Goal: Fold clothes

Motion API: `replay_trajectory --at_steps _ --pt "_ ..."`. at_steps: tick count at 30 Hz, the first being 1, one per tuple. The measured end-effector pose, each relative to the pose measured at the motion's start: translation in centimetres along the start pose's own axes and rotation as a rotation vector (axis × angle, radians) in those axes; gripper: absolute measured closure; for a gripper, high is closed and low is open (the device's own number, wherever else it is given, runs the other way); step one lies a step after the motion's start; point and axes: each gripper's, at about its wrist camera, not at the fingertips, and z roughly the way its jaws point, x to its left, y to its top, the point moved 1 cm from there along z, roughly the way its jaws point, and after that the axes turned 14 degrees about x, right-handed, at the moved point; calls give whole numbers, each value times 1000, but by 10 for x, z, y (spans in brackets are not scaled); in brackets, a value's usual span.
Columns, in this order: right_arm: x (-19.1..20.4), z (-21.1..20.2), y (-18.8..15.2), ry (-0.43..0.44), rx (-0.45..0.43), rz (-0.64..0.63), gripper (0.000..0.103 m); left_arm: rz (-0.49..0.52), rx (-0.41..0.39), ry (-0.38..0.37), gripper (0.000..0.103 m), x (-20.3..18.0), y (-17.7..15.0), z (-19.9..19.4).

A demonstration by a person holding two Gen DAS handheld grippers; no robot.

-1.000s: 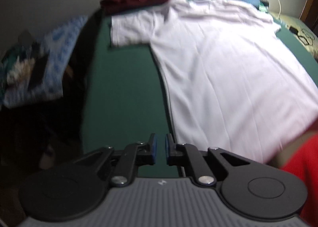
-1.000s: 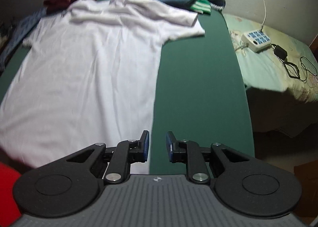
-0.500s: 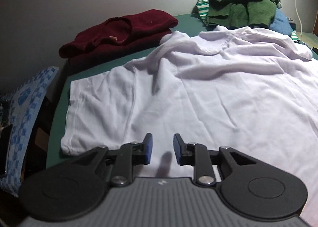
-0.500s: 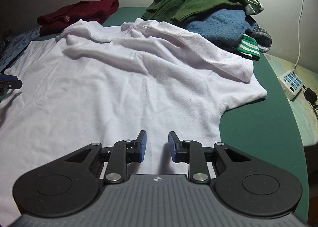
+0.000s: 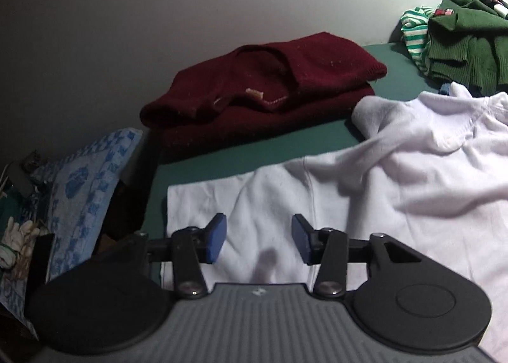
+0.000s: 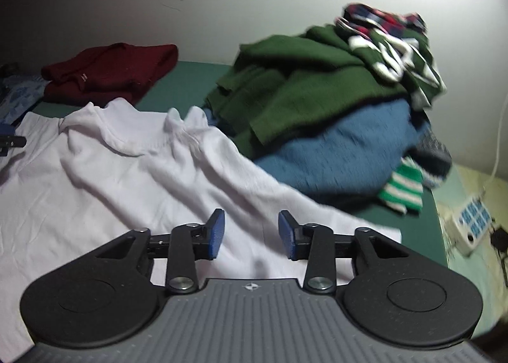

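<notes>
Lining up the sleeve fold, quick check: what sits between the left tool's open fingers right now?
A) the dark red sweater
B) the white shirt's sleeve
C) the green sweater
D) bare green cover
B: the left tool is open over the white shirt, at its sleeve; the dark red sweater lies folded farther back.

The left gripper (image 5: 258,239) and the right gripper (image 6: 250,234) both point forward and slightly downward, each with its blue-padded jaws spread wide apart and nothing held between them, their fingers level side by side.
</notes>
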Motion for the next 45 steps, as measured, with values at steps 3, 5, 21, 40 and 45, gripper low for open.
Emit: replay_trajectory --at_steps 3,5,21,40,45 --pt "8 24 20 -67 -12 -115 57 2 2 19 45 -8 13 13" --pt "2 36 29 -76 -1 -132 89 -20 18 35 47 -5 19 24" --pt "4 6 55 17 -174 -129 53 -58 -51 47 43 23 20 42" --pt "56 121 134 140 -75 13 101 -165 -128 64 16 32 0 58" --pt "55 146 134 71 -80 10 101 -228 -106 86 10 39 2 61"
